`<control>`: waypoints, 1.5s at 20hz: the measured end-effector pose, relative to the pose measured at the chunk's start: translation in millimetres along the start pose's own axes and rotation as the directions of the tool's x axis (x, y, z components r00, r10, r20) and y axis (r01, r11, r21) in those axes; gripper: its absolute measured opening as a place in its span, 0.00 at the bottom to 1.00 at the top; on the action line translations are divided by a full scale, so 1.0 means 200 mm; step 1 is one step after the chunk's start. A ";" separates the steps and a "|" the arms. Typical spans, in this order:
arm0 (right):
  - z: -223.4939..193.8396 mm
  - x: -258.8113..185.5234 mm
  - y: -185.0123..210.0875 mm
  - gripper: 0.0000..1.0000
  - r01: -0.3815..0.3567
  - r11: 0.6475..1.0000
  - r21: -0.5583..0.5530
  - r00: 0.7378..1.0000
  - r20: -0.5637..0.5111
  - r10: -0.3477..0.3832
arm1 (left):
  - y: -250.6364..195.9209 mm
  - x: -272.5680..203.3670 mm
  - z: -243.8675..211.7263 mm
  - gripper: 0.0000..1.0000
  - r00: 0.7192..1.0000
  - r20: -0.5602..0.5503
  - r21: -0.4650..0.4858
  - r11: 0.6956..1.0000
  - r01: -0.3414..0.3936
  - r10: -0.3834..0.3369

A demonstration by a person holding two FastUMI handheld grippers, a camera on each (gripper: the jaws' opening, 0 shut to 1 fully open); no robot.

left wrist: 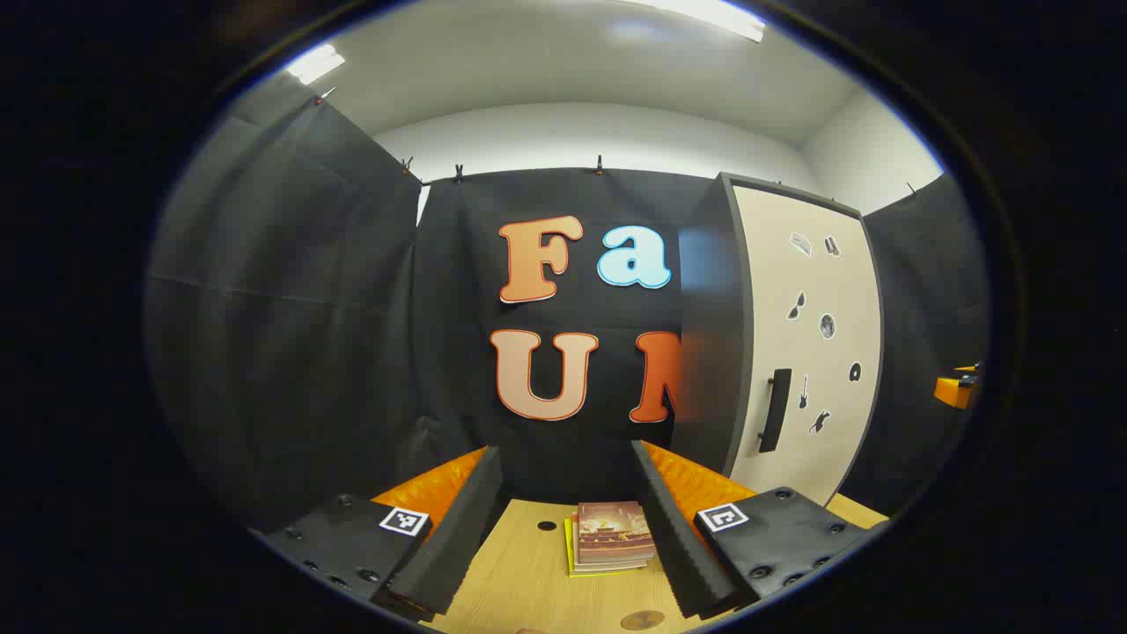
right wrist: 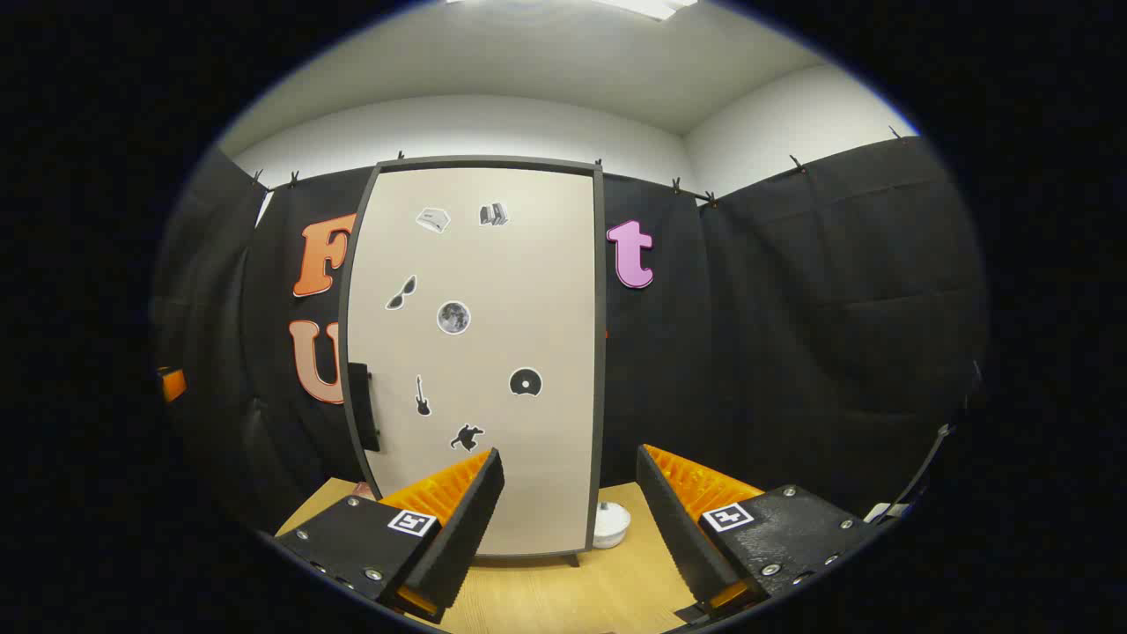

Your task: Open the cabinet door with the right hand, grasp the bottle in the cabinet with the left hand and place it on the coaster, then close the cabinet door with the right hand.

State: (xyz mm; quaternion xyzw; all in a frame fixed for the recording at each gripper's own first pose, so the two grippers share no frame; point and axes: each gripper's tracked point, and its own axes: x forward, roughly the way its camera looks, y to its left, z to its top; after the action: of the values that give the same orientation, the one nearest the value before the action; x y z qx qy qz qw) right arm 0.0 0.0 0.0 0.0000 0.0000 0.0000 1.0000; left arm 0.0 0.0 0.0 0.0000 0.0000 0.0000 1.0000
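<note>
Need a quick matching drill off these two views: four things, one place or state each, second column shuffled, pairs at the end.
1. tall beige cabinet door with stickers
2. stack of books with a brown cover
3. small white bowl-like object
4. black vertical door handle

A. beside the cabinet's lower right corner
B. shut
C. on the door's left edge
D. flat on the wooden table, left of the cabinet

Pairs: 1-B, 2-D, 3-A, 4-C

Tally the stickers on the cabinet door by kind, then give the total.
On the cabinet door, in the right gripper view:
Sunglasses: 1
Moon: 1
Disc: 1
Guitar: 1
Leaping figure: 1
Unclear top stickers: 2
Total: 7
</note>
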 end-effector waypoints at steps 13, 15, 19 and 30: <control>0.18 -0.09 -0.02 0.94 -0.006 1.000 -0.015 0.997 0.074 0.007 | 0.00 0.02 0.10 0.95 0.999 0.027 0.018 1.000 0.016 -0.017; 0.17 -0.10 -0.02 0.94 0.001 1.000 -0.018 0.997 0.072 0.001 | 0.04 0.00 0.10 0.95 1.000 0.030 0.015 1.000 0.006 -0.006; 0.16 -0.11 0.03 0.94 -0.005 0.999 -0.034 0.998 0.068 0.008 | 0.09 -0.05 0.11 0.95 0.999 0.036 0.026 1.000 -0.017 0.016; 0.09 0.05 0.55 0.94 -0.167 0.986 0.027 0.985 0.034 0.166 | 0.19 -0.18 0.07 0.95 0.999 0.020 0.029 0.998 -0.051 0.051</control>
State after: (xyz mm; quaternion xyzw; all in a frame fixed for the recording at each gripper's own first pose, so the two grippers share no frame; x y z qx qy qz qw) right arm 10.5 110.1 18.2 0.0149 -0.0159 0.0837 0.9963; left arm -36.6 38.9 13.9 0.0147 -0.0094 0.0255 0.9995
